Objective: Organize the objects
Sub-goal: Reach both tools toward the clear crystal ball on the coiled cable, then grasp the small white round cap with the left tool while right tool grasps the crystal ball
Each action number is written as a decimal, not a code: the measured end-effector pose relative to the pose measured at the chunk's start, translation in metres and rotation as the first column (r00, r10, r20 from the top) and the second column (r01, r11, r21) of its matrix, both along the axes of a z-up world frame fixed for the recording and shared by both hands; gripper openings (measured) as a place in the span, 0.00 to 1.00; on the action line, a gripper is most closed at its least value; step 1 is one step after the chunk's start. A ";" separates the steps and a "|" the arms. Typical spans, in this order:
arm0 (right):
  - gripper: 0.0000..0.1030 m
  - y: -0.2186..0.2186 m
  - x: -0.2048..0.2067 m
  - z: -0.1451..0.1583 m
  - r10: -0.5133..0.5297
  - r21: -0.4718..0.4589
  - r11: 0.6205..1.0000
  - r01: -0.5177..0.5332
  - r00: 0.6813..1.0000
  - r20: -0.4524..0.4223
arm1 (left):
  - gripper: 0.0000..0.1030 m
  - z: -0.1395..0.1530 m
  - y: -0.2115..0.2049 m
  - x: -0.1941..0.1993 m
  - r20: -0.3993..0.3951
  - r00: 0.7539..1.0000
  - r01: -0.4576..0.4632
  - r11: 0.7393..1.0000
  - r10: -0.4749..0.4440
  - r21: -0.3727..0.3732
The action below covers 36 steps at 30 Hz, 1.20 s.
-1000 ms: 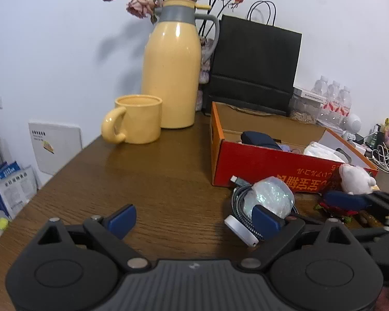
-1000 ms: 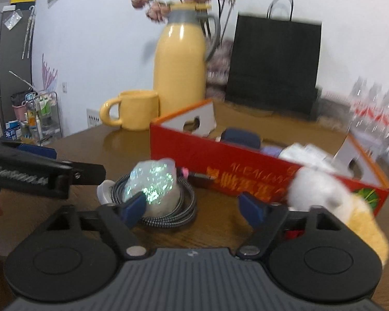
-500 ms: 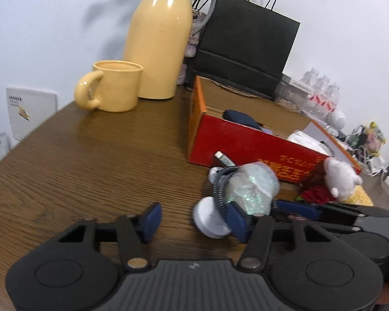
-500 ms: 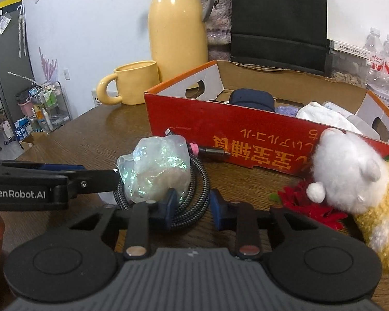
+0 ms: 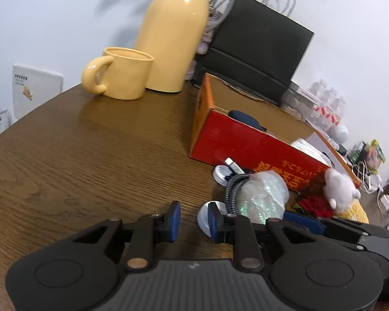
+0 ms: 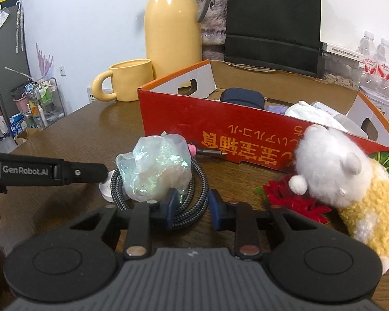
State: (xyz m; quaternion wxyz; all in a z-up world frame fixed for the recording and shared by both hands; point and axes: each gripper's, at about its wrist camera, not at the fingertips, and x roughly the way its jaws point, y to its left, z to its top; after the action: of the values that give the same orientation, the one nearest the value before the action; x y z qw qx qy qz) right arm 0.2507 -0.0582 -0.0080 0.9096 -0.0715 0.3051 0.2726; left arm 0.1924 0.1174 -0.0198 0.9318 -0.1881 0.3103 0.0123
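The right gripper (image 6: 190,206) has narrowed from wide open a second ago to a tight gap pinching the coiled grey braided cable (image 6: 194,194), under the iridescent crumpled plastic wrap (image 6: 155,171) at 12 o'clock. The left gripper (image 5: 193,219) has also narrowed but grips nothing. The cable lies on the wooden surface (image 5: 90,142) before the red cardboard box (image 6: 220,129), probably next to be lifted in.

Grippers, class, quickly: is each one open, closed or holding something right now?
Left gripper: open, holding nothing.
Right gripper: jaws partly closed around the cable; a firm grip cannot be told.
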 end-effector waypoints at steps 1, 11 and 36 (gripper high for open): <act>0.26 0.000 -0.001 0.000 0.003 0.000 1.000 -0.003 1.000 0.000 | 0.20 0.000 -0.001 0.000 0.001 1.000 0.009 1.000 -0.009 0.000; 0.24 -0.013 -0.007 0.000 -0.009 -0.007 1.000 0.009 1.000 0.007 | 0.22 0.002 -0.041 -0.004 0.015 0.998 0.055 0.969 -0.061 0.242; 0.49 -0.052 -0.040 0.019 0.003 0.146 0.989 -0.028 0.986 0.166 | 0.55 0.003 -0.055 -0.013 0.046 0.996 0.063 0.955 -0.079 0.289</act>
State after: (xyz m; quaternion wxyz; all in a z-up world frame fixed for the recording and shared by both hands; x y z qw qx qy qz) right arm 0.2105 -0.1103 0.0112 0.9325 -0.0285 0.2071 0.2947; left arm 0.1797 0.0627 -0.0163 0.9576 -0.0398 0.2849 0.0183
